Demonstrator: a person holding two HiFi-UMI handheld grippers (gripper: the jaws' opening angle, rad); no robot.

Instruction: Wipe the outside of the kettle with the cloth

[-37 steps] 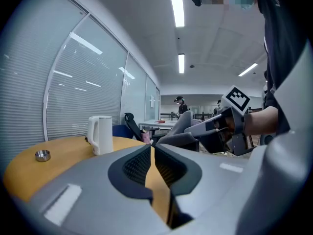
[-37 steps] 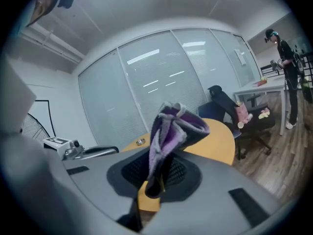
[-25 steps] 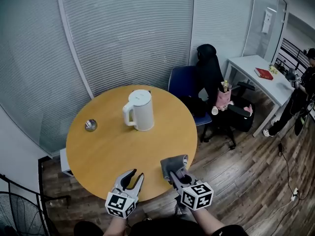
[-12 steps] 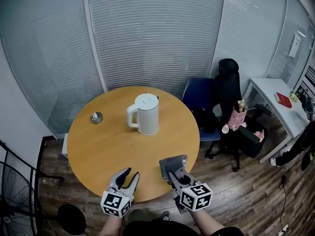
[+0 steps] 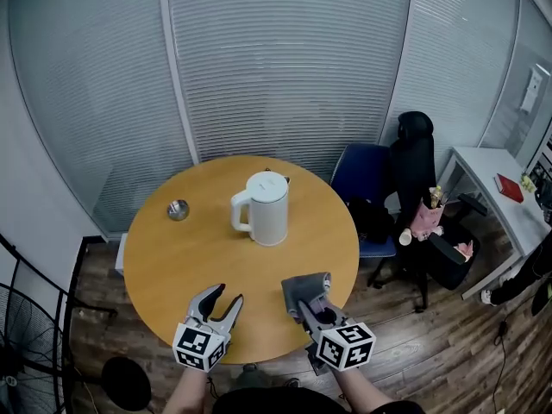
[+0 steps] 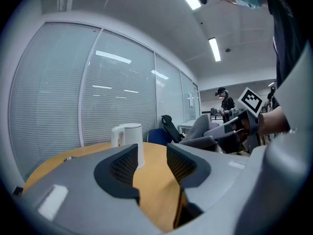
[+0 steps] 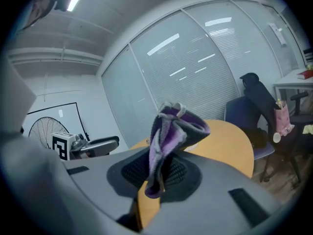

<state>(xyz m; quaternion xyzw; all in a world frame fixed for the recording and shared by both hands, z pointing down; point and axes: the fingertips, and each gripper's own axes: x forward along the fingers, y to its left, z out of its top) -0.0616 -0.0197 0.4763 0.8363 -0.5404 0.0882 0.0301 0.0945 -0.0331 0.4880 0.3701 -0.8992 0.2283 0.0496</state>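
Kettle (image 5: pixel 266 208), white with its lid on, stands upright on the round wooden table (image 5: pixel 164 270), a little beyond the middle, with its handle turned to the left in the head view. A small metal dish (image 5: pixel 178 210) lies to its left, well apart from it.

The 2 grippers hover over the near edge of the table, both far short of the kettle. The right gripper (image 5: pixel 309 304) is clamped on the cloth (image 7: pixel 171 131), a grey and purple rag. Its pads press the lower part, and the rest stands bunched above the jaws. The left gripper (image 5: pixel 228 295) holds nothing. Its jaws are spread and have just been opening, with only bare table top between them and the kettle beyond.

This looks like the approach, with the cloth in hand and no wiping begun. The next move calls for carrying the cloth across the table and laying its loose part flat against the kettle's side wall. The left gripper probably needs to brace the kettle, perhaps at the handle, because an unsteadied kettle may slide or tip under a sideways rub.
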